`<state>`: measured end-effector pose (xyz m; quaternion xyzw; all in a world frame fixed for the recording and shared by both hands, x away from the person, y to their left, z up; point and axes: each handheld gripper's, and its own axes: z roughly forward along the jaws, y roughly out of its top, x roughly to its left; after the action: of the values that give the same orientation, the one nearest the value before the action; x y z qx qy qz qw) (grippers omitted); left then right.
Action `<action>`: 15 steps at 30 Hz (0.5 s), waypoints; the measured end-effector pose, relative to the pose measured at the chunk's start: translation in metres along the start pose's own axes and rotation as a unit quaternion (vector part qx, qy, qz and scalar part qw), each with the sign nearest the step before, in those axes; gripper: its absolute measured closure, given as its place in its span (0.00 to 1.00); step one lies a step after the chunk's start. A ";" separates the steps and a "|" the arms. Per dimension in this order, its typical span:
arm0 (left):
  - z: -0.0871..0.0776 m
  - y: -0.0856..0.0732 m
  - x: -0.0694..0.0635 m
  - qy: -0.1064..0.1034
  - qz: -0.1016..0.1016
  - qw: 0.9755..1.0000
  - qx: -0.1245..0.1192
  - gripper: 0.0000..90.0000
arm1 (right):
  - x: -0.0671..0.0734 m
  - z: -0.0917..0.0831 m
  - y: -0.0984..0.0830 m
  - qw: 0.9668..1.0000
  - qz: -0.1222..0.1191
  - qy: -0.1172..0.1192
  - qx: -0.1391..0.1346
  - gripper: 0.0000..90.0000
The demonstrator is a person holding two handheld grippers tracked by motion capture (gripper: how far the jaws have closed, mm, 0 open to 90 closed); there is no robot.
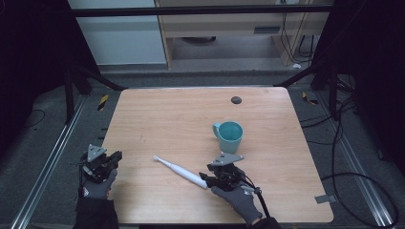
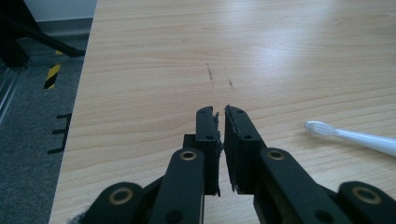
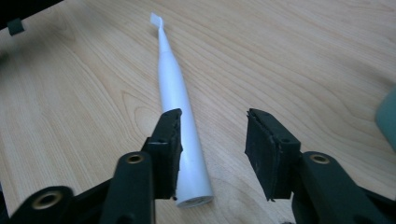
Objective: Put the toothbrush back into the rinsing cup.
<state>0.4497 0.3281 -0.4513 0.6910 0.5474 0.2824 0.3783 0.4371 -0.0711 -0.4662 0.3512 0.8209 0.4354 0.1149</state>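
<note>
While the toothbrush (image 1: 180, 171) lies flat on the table (image 1: 157, 114), long axis from far-left head to near-right butt, I note my right gripper (image 1: 216, 177) wide open around the butt, left jaw touching the handle. Cup (image 1: 229, 136) stands just beyond. Left gripper (image 1: 112, 160), nearly closed and empty, sits well left.

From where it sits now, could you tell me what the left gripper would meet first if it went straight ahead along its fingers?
Probably nothing: ahead of the left gripper lies bare table. The toothbrush head sits off to one side, seemingly clear of that line.
</note>
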 end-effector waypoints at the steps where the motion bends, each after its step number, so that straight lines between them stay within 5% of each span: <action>1: 0.000 0.000 0.000 0.000 0.000 1.000 0.000 0.92 | 0.000 0.000 0.000 1.000 0.000 0.000 0.000 0.60; 15: 0.002 0.001 -0.001 -0.005 0.003 1.000 0.000 0.91 | 0.013 0.027 -0.008 0.999 -0.027 0.004 0.034 0.55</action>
<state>0.4509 0.3265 -0.4516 0.6942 0.5434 0.2804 0.3796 0.4364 -0.0485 -0.4872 0.3309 0.8449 0.4053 0.1110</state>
